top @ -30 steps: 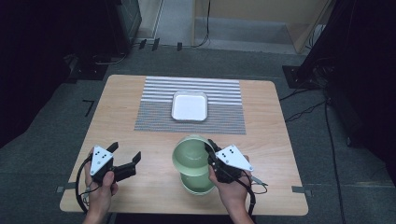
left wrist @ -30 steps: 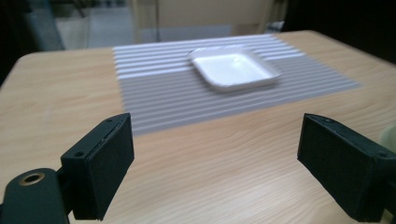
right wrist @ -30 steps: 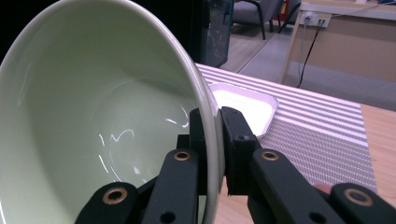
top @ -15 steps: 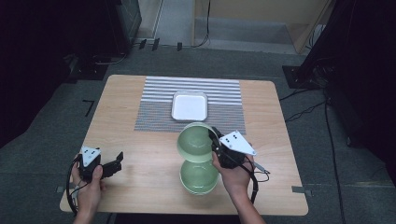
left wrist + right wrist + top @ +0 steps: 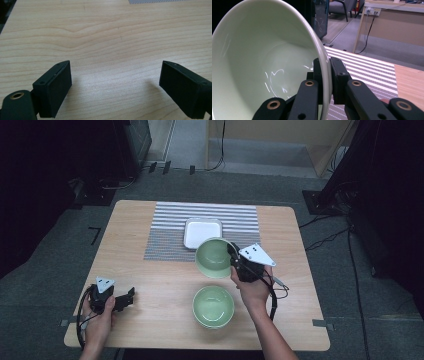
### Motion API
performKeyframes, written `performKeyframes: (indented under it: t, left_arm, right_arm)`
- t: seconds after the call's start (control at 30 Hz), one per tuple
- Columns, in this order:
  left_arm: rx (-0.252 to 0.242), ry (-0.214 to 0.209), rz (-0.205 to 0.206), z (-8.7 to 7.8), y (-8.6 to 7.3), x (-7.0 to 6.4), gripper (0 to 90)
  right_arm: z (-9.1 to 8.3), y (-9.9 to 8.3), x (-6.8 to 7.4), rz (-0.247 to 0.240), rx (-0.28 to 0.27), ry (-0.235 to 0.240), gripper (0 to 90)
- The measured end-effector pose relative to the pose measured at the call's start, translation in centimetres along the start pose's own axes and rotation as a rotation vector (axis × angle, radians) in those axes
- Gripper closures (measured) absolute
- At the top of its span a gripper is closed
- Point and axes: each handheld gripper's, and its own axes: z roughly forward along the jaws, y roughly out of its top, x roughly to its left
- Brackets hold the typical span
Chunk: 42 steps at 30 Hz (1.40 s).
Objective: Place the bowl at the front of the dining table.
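Near the front edge of the wooden surface (image 5: pixel 165 285), the left claw (image 5: pixel 129 296) rests low with its jaws spread wide and nothing between them, and a second green bowl (image 5: pixel 213 306) sits just to its right. Beyond that bowl, the right claw (image 5: pixel 233 254) pinches the rim of a green bowl (image 5: pixel 214 257), one jaw inside and one outside, holding it tilted above the surface. Farther back, a white square dish (image 5: pixel 202 233) lies on the striped mat (image 5: pixel 170 227).

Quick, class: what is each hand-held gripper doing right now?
Left hand-held gripper: open, holding nothing.
Right hand-held gripper: closed on the green bowl rim.
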Motion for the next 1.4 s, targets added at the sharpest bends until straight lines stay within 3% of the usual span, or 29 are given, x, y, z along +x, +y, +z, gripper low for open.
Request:
performKeyframes:
  t: [0.43, 0.73, 0.8, 1.03, 1.4]
  left_arm:
    - [0.011, -0.002, 0.004, 0.1, 0.1, -0.1, 10.0]
    - [0.011, -0.002, 0.003, 0.1, 0.1, -0.1, 10.0]
    - [0.011, -0.002, 0.004, 0.1, 0.1, -0.1, 10.0]
    - [0.011, -0.003, 0.003, 0.1, 0.1, -0.1, 10.0]
    - [0.011, -0.003, 0.004, 0.1, 0.1, -0.1, 10.1]
  right_arm:
    - [3.3, 0.5, -1.3, 0.027, 0.028, -0.001, 84.7]
    - [7.5, 0.1, -2.1, 0.085, 0.096, 0.006, 84.7]
    - [9.1, -0.1, -2.4, 0.084, 0.124, -0.007, 84.7]
    - [12.2, -0.4, -2.9, 0.088, 0.18, -0.009, 84.7]
    - [15.6, -1.4, -3.2, 0.134, 0.257, -0.003, 84.7]
